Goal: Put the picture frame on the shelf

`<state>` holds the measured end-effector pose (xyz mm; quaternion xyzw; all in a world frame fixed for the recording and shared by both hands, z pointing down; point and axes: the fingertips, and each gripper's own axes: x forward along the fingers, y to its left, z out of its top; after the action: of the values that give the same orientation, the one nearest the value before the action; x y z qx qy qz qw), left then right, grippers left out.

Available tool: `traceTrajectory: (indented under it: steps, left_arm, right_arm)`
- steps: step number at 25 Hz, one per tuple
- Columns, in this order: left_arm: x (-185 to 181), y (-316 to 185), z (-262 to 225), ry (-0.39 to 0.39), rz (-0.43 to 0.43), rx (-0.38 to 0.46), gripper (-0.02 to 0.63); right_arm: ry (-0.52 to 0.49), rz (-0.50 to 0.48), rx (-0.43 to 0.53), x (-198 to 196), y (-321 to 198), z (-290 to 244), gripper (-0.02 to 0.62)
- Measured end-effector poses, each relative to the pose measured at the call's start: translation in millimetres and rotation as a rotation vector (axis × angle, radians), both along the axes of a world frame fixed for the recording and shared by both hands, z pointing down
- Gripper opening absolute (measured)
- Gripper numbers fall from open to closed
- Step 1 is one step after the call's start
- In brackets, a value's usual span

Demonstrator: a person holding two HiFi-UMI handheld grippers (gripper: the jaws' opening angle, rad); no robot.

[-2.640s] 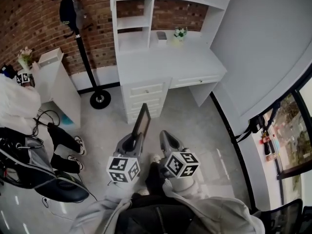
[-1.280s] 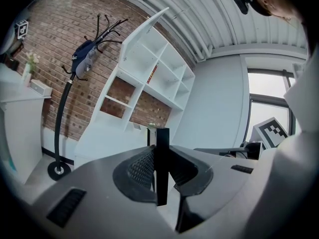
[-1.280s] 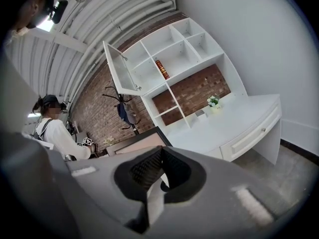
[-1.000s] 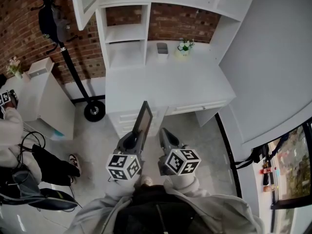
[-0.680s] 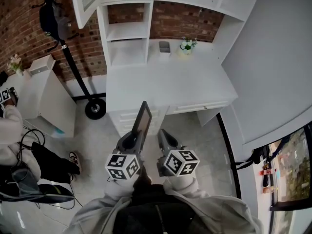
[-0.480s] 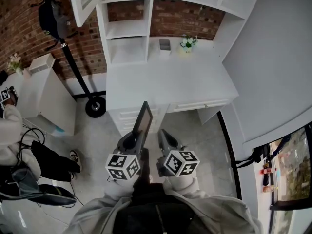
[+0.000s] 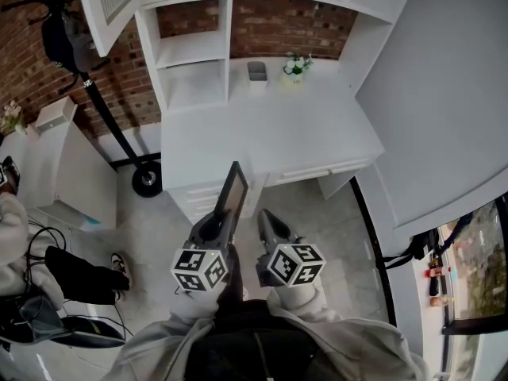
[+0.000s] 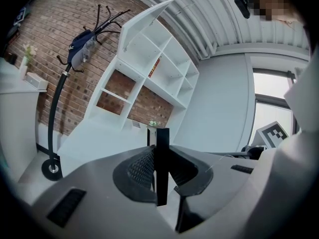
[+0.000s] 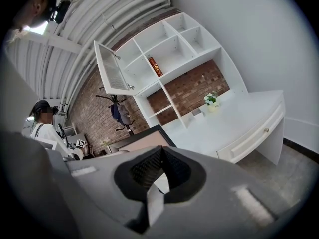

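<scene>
In the head view the picture frame point(image 7: 232, 194), dark-edged with a brownish back, stands upright on its edge in my left gripper point(image 7: 216, 225), whose jaws are shut on its lower edge. The left gripper view shows the picture frame point(image 8: 161, 163) edge-on as a thin black bar pinched between the pads of the left gripper point(image 8: 160, 169). My right gripper point(image 7: 267, 217) hangs just to the right of it, shut and holding nothing. In its own view the right gripper point(image 9: 160, 152) has its tips touching, with the picture frame point(image 9: 142, 139) behind them. The white shelf unit point(image 7: 194, 50) rises over the desk point(image 7: 270, 137) ahead.
A small grey box point(image 7: 255, 71) and a potted flower point(image 7: 294, 66) sit at the back of the desk. A shelf door point(image 7: 107, 2) hangs open at the upper left. A black coat stand point(image 7: 95, 94) and a white side cabinet point(image 7: 55, 165) are on the left, and a person's shoes point(image 7: 117, 262) lower left.
The desk and shelf have come nearer and slid left in the head view. Both grippers keep their places in the picture, and the left one still holds the frame.
</scene>
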<state>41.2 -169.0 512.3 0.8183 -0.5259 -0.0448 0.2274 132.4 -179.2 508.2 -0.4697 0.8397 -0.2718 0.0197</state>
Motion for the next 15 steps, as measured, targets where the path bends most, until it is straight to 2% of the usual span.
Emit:
traceTrajectory:
  steps: [8,15]
  left_arm:
    - [0,-59,-4,-0.003,0.001,0.008,0.063]
    - [-20,-115,-9,-0.019,-0.031,0.012,0.063]
  right_arm:
    - [-0.005,0.006,-0.009,-1,-59,0,0.0]
    - [-0.011,-0.034,-0.018,-22,-116,-1,0.0]
